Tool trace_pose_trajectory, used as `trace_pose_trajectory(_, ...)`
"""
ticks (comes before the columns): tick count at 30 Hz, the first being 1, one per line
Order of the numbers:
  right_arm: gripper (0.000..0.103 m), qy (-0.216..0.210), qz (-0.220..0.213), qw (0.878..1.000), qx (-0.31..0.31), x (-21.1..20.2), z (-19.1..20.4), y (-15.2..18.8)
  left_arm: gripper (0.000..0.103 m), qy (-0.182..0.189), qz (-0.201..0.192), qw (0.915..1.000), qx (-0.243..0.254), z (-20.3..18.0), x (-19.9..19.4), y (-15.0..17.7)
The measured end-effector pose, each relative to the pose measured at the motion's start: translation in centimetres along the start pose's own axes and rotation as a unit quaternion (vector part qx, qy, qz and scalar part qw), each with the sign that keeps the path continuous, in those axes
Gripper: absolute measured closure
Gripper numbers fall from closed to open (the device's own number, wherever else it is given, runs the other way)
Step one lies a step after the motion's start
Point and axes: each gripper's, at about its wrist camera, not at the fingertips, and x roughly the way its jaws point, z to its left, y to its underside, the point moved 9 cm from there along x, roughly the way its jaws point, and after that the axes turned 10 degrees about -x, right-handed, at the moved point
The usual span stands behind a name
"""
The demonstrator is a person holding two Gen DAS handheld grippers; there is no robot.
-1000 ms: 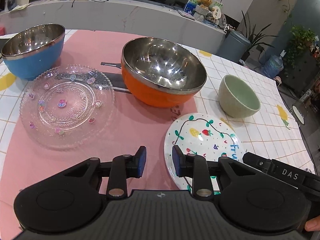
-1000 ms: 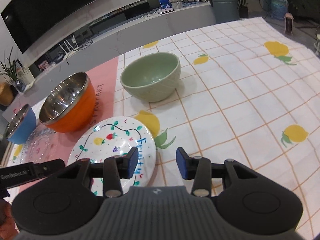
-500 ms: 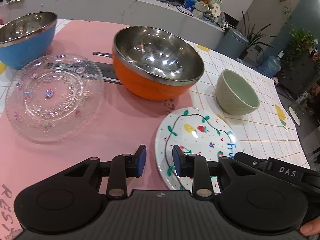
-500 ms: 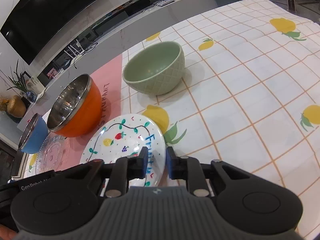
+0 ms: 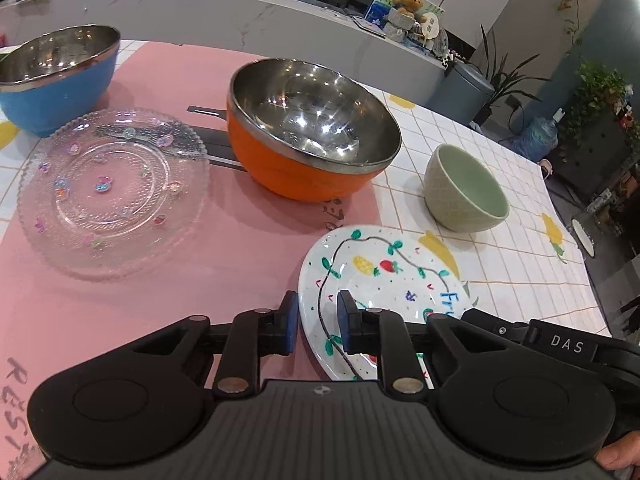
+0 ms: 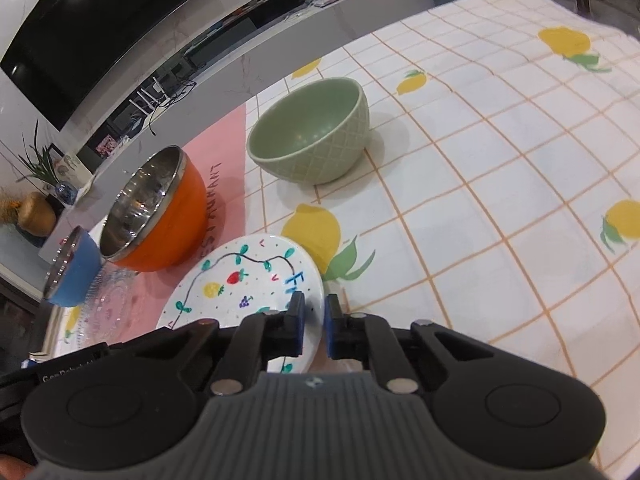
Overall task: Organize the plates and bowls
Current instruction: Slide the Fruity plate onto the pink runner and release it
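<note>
A white plate painted with fruit [image 5: 384,276] [image 6: 240,280] lies at the near edge of the table, half on the pink mat [image 5: 200,280]. My right gripper [image 6: 314,316] is shut on its right rim. My left gripper [image 5: 318,312] straddles the plate's left rim, its jaws closing, with a gap still showing beside the rim. Behind the plate stand an orange steel-lined bowl [image 5: 280,168] [image 6: 160,208] and a green ceramic bowl [image 5: 464,188] [image 6: 312,140]. A clear glass plate [image 5: 112,192] [image 6: 108,312] and a blue steel-lined bowl [image 5: 60,76] [image 6: 74,276] sit to the left.
The lemon-print tablecloth [image 6: 480,200] stretches to the right of the green bowl. Black utensils [image 5: 208,140] lie on the mat behind the orange bowl. A grey counter [image 5: 240,20] runs behind the table, with a bin and plants at the right.
The right jaws came together onto the painted plate's right rim. The left jaws narrowed around its left rim, and the left view drew a little closer to the plate.
</note>
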Motion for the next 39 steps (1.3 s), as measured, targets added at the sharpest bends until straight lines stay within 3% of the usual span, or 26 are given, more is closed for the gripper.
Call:
trace_pose_trajectory(12, 0.095, -0.035, 0.011, 0.999, -0.02, -2.9, 4.0, 2.0, 0.08, -0.01, -0.028, 0.9993, -0.025, 2.3, -5.2, 0.6)
trace_pose_trajectory(23, 0.096, -0.085, 0.034, 0.994, -0.055, -4.3, 10.4, 5.7, 0.08, -0.037, -0.056, 0.9951, -0.073, 7.9, -11.7, 2.3)
trace_pose_trajectory(39, 0.096, -0.115, 0.084, 0.984, -0.11, -4.5, 16.2, 10.8, 0.08, -0.066, -0.052, 0.9886, -0.125, 14.4, -16.4, 6.1)
